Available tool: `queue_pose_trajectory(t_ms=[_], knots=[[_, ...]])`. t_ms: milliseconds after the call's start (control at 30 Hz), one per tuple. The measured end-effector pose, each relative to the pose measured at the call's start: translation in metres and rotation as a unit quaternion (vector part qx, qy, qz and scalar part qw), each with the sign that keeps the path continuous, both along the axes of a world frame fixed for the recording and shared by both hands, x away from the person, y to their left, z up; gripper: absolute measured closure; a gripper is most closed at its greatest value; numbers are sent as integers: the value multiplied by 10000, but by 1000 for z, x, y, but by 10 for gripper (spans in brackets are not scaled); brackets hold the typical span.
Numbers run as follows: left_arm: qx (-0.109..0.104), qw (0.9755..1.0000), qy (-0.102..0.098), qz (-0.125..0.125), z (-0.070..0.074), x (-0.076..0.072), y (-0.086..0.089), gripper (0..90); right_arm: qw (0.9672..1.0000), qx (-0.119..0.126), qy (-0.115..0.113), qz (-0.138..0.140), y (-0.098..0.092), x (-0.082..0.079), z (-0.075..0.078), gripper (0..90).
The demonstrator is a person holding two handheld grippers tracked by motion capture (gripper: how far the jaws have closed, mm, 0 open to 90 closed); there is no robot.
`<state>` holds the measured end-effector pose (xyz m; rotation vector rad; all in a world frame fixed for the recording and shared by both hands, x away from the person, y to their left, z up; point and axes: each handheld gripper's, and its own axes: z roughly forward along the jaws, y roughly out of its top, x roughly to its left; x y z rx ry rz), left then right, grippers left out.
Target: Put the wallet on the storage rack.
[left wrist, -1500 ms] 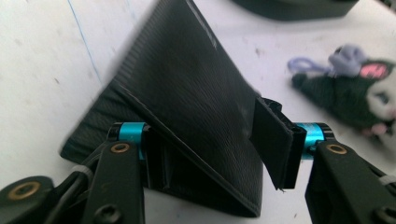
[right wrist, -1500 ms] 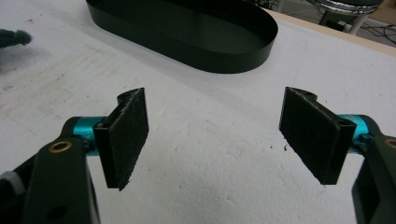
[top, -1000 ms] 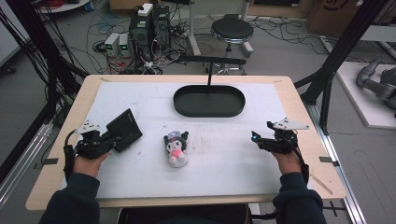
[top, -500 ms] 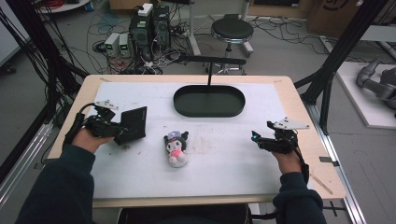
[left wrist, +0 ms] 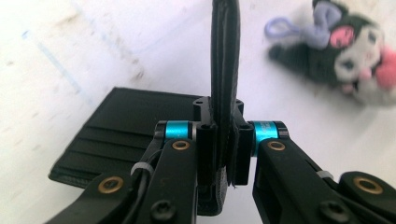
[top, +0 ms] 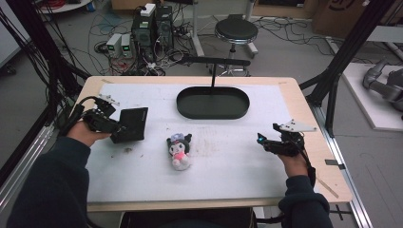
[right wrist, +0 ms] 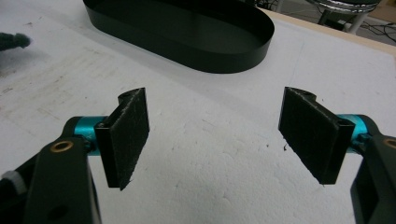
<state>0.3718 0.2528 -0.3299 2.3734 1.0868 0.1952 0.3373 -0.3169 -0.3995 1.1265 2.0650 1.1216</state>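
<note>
Wallet (top: pixel 130 124) at left of surface (top: pixel 228 171), opened, one flap clamped upright in left claw (left wrist: pixel 224 154), other flap lying flat. Plush (top: pixel 179 150) at centre, just right of wallet, apart from it. Black tray (top: pixel 213 102) at far centre. Right claw (right wrist: pixel 219 135) spread wide over bare surface, near right.

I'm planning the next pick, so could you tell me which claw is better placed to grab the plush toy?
The right claw, probably. It is open and empty, pointing across the mat toward the plush toy. The left claw is shut on the black wallet, so it would have to set that down first.
</note>
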Motion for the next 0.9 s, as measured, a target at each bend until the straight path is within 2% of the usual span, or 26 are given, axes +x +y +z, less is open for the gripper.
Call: queue_pose_trajectory(t_ms=[33,67,100,167,267,367,433,533,633,800,900], knots=[[125,9998,110,-75,0,-1,0,841,10000,-9,21,7,1,-1,0,249],[345,9985,336,-266,-2,-2,-3,840,10000,-18,6,15,1,-1,0,249],[345,9985,336,-266,-2,-2,-3,840,10000,-21,10,9,2,-1,1,249],[448,9973,463,-355,-5,0,-8,840,10000,-14,7,14,2,-1,1,249],[531,9966,511,-366,-11,6,-16,838,10000,-23,8,11,2,-1,1,249],[432,9979,369,-315,-11,11,-22,836,10000,-1,9,-5,1,-1,1,249],[455,9982,264,-291,-12,13,-27,833,10000,-12,7,5,0,0,1,249],[401,9991,39,-128,-17,17,-34,817,10000,-19,17,17,1,0,0,249],[245,9995,-185,77,-27,19,-40,791,10000,-18,-1,17,0,0,1,249],[39,9978,-591,291,-39,19,-47,793,10000,11,13,-18,-2,-1,1,249],[49,9949,-906,451,-44,15,-51,759,10000,3,7,-8,-2,-1,0,249]])
